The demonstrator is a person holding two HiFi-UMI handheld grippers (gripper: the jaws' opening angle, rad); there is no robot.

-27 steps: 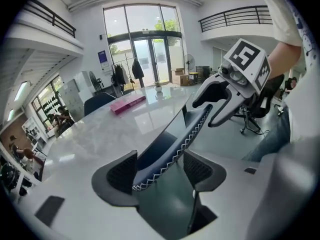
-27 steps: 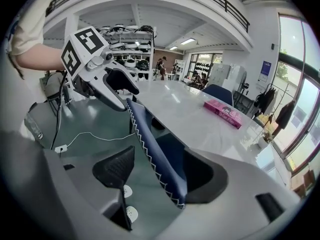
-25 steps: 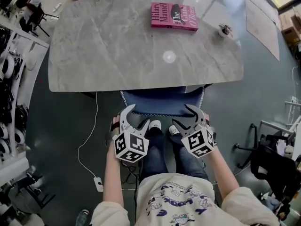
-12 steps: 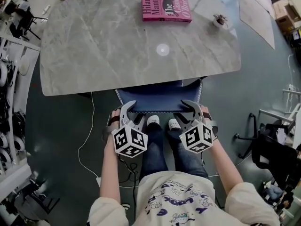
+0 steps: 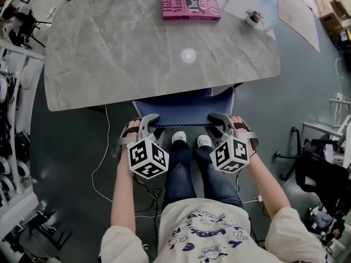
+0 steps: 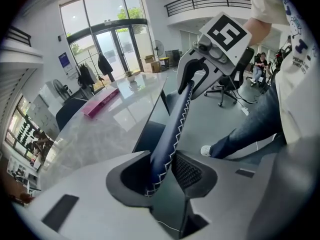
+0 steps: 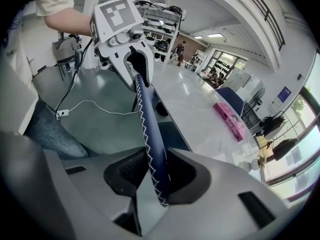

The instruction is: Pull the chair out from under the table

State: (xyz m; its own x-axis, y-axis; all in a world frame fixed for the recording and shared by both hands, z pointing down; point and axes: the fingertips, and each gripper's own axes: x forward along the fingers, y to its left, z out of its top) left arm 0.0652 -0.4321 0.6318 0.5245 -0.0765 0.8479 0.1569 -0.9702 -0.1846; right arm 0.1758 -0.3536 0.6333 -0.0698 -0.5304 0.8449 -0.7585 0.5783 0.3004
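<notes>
The chair's navy backrest (image 5: 184, 114), edged with white zigzag stitching, sticks out from under the grey marble table (image 5: 109, 64); its seat is hidden beneath the top. My left gripper (image 5: 152, 126) sits on the backrest's left corner and my right gripper (image 5: 216, 127) on its right corner. In the left gripper view the padded edge (image 6: 177, 119) runs between the jaws of that gripper (image 6: 167, 171), and the pads touch it. The right gripper view shows the same edge (image 7: 147, 119) pinched in the right gripper (image 7: 152, 174). Both pairs of jaws have just been closing on it.
A pink book (image 5: 191, 5) and a small object (image 5: 253, 18) lie on the far side of the table. The person's legs and white shoes (image 5: 179, 138) stand right behind the chair. A white cable (image 5: 104, 163) trails on the floor at left; a black office chair (image 5: 318, 174) stands at right.
Both grippers' jaws have narrowed from wide open onto the backrest's top corners, and both have rolled a little. The backrest has stayed where it was under the table edge.
</notes>
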